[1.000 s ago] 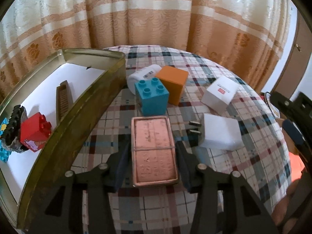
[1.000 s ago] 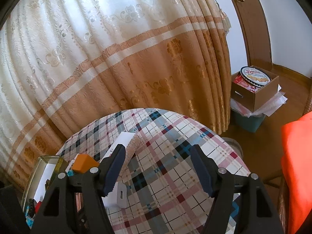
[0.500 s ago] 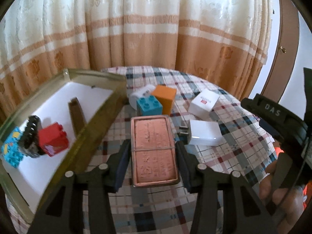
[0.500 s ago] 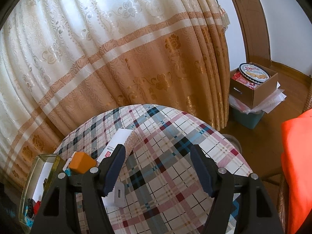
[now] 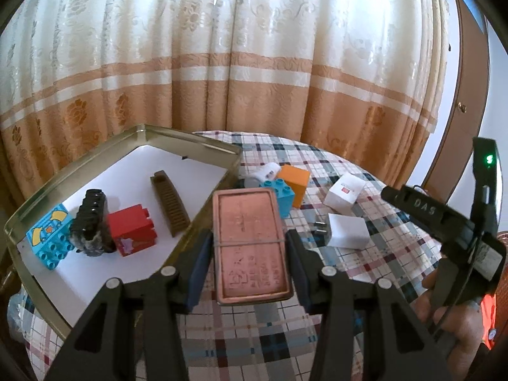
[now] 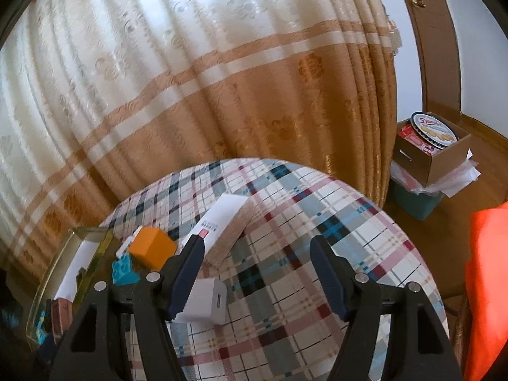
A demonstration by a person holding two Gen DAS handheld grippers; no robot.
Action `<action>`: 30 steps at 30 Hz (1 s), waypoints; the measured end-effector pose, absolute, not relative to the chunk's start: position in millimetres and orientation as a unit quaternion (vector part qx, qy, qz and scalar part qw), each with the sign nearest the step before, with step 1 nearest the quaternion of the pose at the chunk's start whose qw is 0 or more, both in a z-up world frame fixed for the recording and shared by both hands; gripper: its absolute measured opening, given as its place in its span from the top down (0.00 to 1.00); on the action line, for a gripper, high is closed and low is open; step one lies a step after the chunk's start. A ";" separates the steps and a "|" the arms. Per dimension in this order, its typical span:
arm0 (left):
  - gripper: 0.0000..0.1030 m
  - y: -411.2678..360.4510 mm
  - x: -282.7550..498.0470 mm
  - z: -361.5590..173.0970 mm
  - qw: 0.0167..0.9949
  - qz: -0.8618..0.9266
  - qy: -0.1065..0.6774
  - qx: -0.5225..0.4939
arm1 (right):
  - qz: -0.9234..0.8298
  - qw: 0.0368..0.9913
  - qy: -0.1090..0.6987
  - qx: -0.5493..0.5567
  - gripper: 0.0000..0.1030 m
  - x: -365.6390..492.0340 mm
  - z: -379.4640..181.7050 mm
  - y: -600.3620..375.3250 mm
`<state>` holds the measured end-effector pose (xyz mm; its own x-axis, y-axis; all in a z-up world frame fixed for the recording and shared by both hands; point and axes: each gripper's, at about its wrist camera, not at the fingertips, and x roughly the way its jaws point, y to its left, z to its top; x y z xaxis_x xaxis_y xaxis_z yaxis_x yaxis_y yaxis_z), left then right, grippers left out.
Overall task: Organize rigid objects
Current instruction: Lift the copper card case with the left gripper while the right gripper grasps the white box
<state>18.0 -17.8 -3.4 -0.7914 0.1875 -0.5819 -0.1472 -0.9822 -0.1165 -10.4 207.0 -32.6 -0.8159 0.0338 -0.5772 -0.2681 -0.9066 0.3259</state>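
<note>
Step in hand: I judged this the carry stage; I had the flat copper-coloured rectangular tin (image 5: 250,244) lifted clear of the checked-cloth surface (image 5: 374,273) and bound for the shallow brass-coloured metal tray (image 5: 38,216).
Left gripper (image 5: 250,247): its jaws were drawn in narrow, pads pressed on the two long sides of the tin, which lay level with its embossed lid up.
Right gripper (image 6: 257,273): its jaws stood wide with nothing between them, poised over the cloth; the white plug charger (image 6: 206,301) lay just beside its left finger, not gripped.
Tray contents: a light blue printed block (image 5: 50,238), a black ribbed piece (image 5: 90,222), a red studded block (image 5: 131,230) and a brown comb (image 5: 170,206) lay on its white floor.
Left to sort: a blue studded block (image 5: 281,197), an orange cube (image 5: 295,179), a small white bottle (image 5: 265,173), a white carton (image 5: 344,190) and the charger sat out on the cloth.
Next move, as I judged it: swing the tin left over the tray's near wall, lower it onto the bare white floor by the comb, then release.
Risk: clipping the rim.
</note>
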 end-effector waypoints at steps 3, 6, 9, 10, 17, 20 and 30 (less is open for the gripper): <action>0.55 -17.2 20.4 -3.5 0.089 0.947 -0.028 -0.307 | 0.926 0.064 0.205 -0.309 0.31 -10.1 -36.5 200.5; 0.55 -16.0 21.7 -4.7 0.091 0.947 -0.025 -0.306 | 0.923 0.047 0.196 -0.327 0.31 -10.7 -40.4 187.2; 0.55 -19.0 22.9 -3.5 0.089 0.949 -0.026 -0.301 | 0.930 0.037 0.154 -0.333 0.31 -11.7 -37.0 169.1; 0.55 -20.2 23.4 -2.8 0.088 0.950 -0.027 -0.299 | 0.933 0.040 0.138 -0.331 0.31 -11.1 -35.3 163.5; 0.55 -26.9 24.1 -0.7 0.081 0.952 -0.029 -0.295 | 0.913 0.031 0.116 -0.389 0.31 -25.6 -54.7 143.0; 0.55 -28.0 23.3 -2.5 0.081 0.950 -0.031 -0.299 | 0.912 0.034 0.107 -0.395 0.31 -28.9 -58.7 138.6; 0.55 -27.7 23.9 -4.9 0.080 0.948 -0.033 -0.307 | 0.909 0.023 0.100 -0.404 0.41 -33.1 -60.1 133.7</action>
<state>23.9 -27.7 -4.9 -0.7984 0.1725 -0.5768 -0.1319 -0.9849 -0.1120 -33.1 133.7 -60.1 -0.6722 -0.0394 -0.7394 -0.1220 -0.9790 0.1632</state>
